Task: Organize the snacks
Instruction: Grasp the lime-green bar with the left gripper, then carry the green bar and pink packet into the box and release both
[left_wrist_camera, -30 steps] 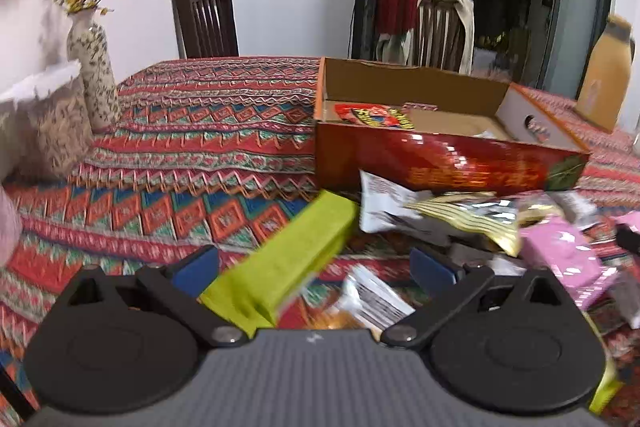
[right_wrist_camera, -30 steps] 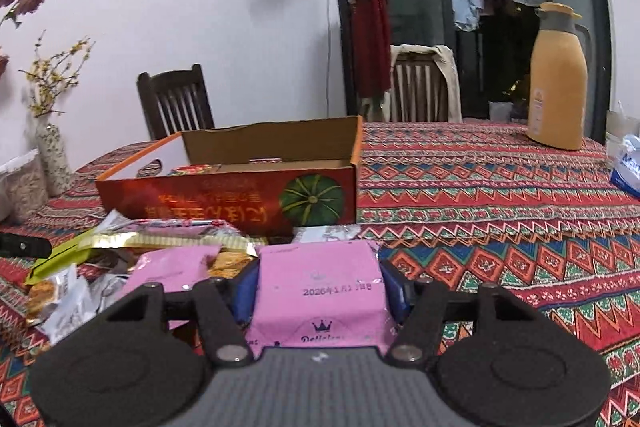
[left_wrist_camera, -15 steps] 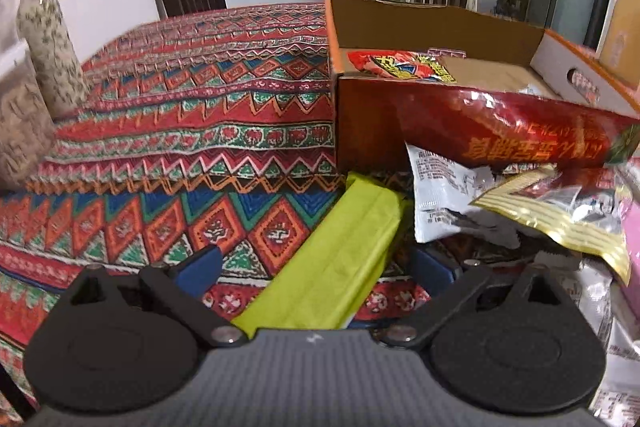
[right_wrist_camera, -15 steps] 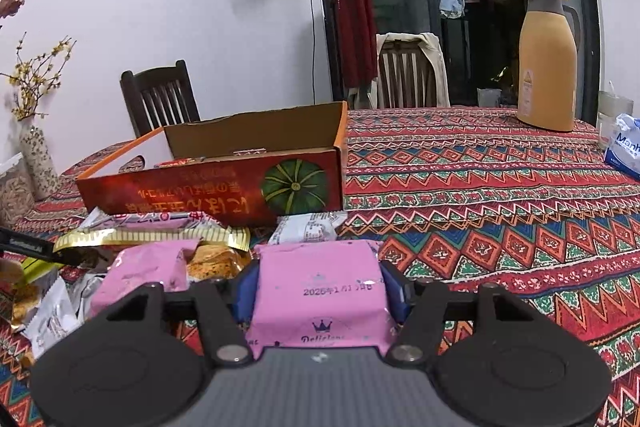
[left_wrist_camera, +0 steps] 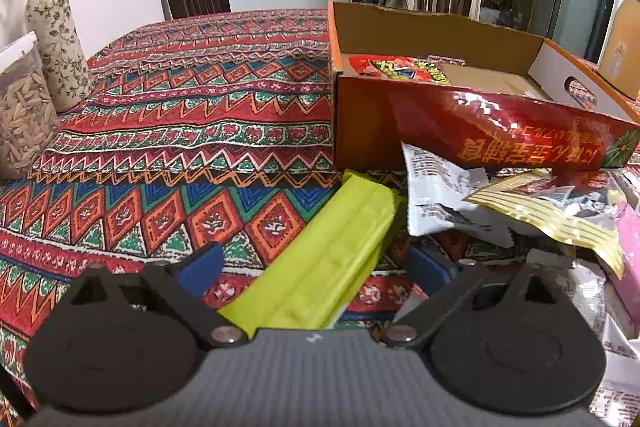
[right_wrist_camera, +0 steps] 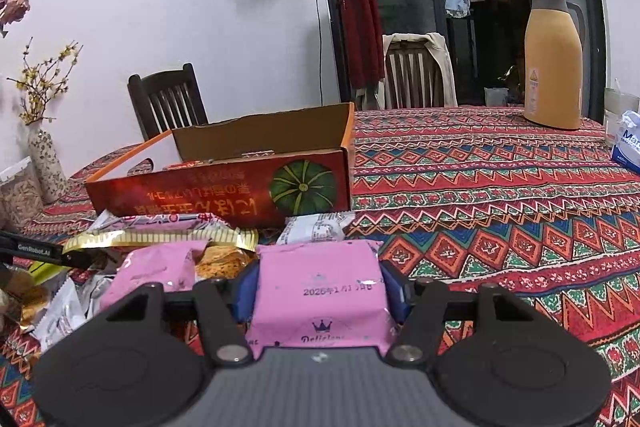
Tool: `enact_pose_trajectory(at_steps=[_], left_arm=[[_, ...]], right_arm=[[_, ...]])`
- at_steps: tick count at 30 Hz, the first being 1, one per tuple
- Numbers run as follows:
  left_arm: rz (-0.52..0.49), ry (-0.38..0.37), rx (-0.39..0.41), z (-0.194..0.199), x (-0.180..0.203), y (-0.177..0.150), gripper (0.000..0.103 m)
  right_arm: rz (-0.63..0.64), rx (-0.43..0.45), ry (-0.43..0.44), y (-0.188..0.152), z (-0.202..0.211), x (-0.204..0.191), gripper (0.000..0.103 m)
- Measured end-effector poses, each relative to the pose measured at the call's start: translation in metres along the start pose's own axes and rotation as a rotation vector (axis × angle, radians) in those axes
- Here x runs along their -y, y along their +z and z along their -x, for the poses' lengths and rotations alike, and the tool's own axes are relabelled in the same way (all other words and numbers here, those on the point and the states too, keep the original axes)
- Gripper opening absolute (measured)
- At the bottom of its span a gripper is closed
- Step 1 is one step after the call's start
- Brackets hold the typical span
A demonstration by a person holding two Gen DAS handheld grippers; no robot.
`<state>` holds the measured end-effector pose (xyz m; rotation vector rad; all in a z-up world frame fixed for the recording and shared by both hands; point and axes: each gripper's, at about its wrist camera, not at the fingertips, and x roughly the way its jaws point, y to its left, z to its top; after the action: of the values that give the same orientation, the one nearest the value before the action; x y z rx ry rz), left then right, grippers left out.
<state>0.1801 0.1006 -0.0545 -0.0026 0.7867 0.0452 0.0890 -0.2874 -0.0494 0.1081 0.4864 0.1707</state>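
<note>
Now your left gripper [left_wrist_camera: 312, 267] has come down low over the tabletop [left_wrist_camera: 192, 131], and the green pack [left_wrist_camera: 324, 255] that a second ago hung tilted in the air lies flat on the cloth just before the box [left_wrist_camera: 436, 39], between jaws that are wide and closing but not yet pressing it. Judging by that, the green pack is not secured, so let the gripper finish closing before you lift toward the box. Your right gripper [right_wrist_camera: 320, 291] has kept still, clamped half-wide on the pink pack [right_wrist_camera: 320, 291] just short of the box.
</note>
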Motion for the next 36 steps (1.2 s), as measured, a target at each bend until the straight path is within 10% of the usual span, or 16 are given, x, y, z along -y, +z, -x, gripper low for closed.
enact_pose_trajectory(at_steps=[7,36], left_arm=[[-0.012,-0.019,0.044,0.019,0.007,-0.011,0.039],[-0.008,-0.029,0.298,0.117,0.031,0.005,0.034]], right_arm=[[-0.002,0.004,0.012,0.000,0.002,0.000,0.061],[0.018,0.096,0.036,0.022,0.026,-0.011,0.061]])
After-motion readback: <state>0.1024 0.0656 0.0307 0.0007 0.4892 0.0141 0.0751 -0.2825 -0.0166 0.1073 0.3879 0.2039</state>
